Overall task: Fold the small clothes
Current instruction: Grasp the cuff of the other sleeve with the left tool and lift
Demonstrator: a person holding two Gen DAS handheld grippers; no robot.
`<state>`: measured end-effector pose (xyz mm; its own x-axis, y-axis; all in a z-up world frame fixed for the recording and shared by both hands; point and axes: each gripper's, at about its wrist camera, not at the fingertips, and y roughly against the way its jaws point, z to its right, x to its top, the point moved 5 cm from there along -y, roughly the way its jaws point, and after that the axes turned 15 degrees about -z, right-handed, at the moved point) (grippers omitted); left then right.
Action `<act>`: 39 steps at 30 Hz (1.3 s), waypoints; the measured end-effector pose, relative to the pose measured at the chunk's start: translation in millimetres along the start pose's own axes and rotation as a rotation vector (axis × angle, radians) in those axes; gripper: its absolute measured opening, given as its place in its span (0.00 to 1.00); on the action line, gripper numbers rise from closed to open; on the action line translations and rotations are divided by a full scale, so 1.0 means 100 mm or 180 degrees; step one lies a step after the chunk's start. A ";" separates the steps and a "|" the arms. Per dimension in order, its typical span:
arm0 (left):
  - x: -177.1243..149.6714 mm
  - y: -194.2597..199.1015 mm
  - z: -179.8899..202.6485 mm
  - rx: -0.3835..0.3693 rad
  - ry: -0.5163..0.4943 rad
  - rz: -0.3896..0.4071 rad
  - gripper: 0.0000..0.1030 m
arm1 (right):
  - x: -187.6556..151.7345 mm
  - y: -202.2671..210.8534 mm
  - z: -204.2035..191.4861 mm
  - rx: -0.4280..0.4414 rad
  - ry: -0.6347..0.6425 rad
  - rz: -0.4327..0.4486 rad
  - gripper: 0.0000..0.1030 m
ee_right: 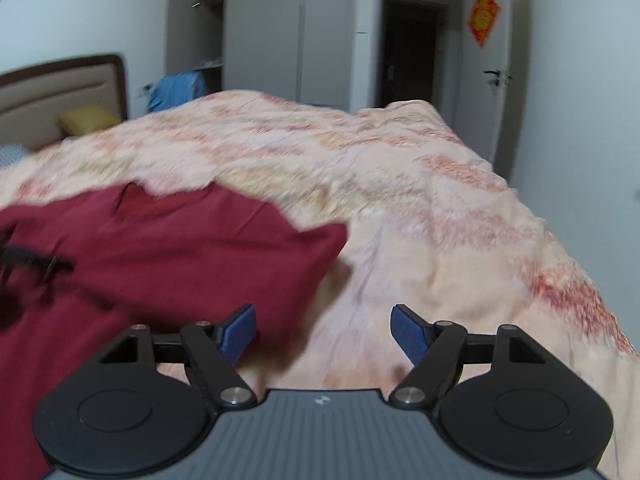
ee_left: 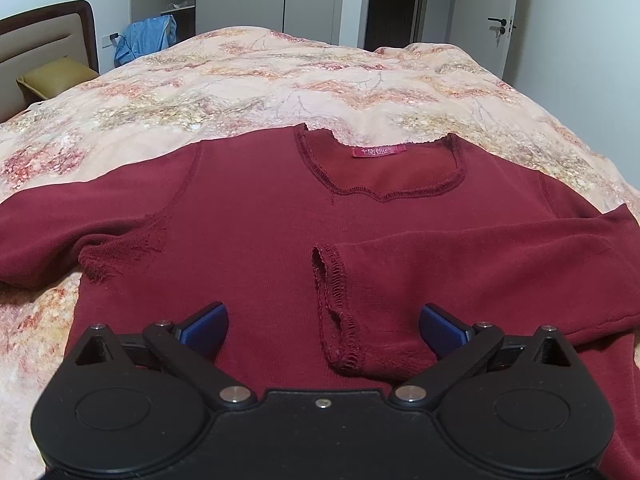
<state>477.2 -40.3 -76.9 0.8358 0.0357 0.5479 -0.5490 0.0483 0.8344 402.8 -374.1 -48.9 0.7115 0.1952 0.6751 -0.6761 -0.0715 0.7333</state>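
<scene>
Nearest in the left wrist view: left gripper (ee_left: 324, 326) with blue pads spread wide, nothing between them, poised over the lower chest of a dark red long-sleeved top (ee_left: 248, 220). Just beyond the pads, the frayed cuff (ee_left: 336, 304) of one sleeve, already folded inward and lying flat across the chest. Further out, to the left in this view, the other sleeve (ee_left: 44, 236) stretched sideways, not yet folded, worn through near the armpit. Beyond that, the neckline with its pink label (ee_left: 379, 151), facing up toward the far side of the bed.

From the right wrist view, blurred: right gripper (ee_right: 323, 332) also parted, holding nothing, over bare floral quilt (ee_right: 440, 216) just beside the folded edge of the top.

Judged progress: early. One sleeve in; the second sleeve, and any fold of the body, left to do. Hem out of sight beneath the grippers, so lower edge unknown.

Room to move: plenty of open quilt on all visible sides, top well clear of the quilt's far edges. Quilt surface soft and rumpled, likely to drag under sliding cloth. Farther off, a yellow pillow (ee_left: 56, 78) and headboard (ee_left: 48, 36) at the left, wardrobe and door (ee_left: 484, 20) at the back, all well apart from the work.
</scene>
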 end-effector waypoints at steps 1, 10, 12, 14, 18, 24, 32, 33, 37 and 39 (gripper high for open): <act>0.00 0.00 0.00 -0.0006 0.0004 0.0000 0.99 | -0.06 -0.02 -0.07 -0.0031 0.0104 -0.0017 0.75; 0.00 0.00 -0.02 -0.0066 0.0024 0.0003 0.99 | 0.08 -0.18 -0.18 -0.0058 0.0053 0.0188 0.21; -0.01 0.00 -0.03 -0.0069 0.0027 0.0004 0.99 | 0.07 -0.16 -0.16 -0.0048 0.0042 0.0150 0.15; -0.01 0.00 -0.02 -0.0073 0.0029 0.0004 0.99 | 0.02 -0.17 -0.18 -0.0117 0.0058 0.0040 0.11; 0.00 0.02 -0.03 -0.0091 0.0037 -0.0006 0.99 | -0.05 -0.26 -0.15 -0.0056 -0.0065 -0.0097 0.11; 0.05 0.32 -0.18 -0.0208 0.0235 0.0058 0.99 | -0.02 -0.10 -0.15 0.0043 -0.0202 -0.0109 0.47; 0.05 0.95 -0.89 -0.0039 0.0746 0.0308 0.99 | -0.02 0.44 -0.41 0.0049 -0.0304 0.0093 1.00; 0.03 1.01 -1.04 0.0024 0.0778 0.0305 0.99 | -0.03 0.49 -0.50 0.0107 -0.0263 0.0071 1.00; -0.14 1.26 -1.76 0.0529 0.0867 0.0312 0.99 | -0.14 0.70 -0.95 0.0462 0.0005 0.0058 1.00; -0.24 1.38 -2.18 0.0809 0.0944 0.0274 0.99 | -0.21 0.82 -1.20 0.0693 0.0080 0.0046 1.00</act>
<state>380.2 182.8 12.2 0.7291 0.3172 0.6064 -0.5677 -0.2145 0.7948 309.7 -266.6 -12.9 0.6952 0.2169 0.6853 -0.6269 -0.2835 0.7257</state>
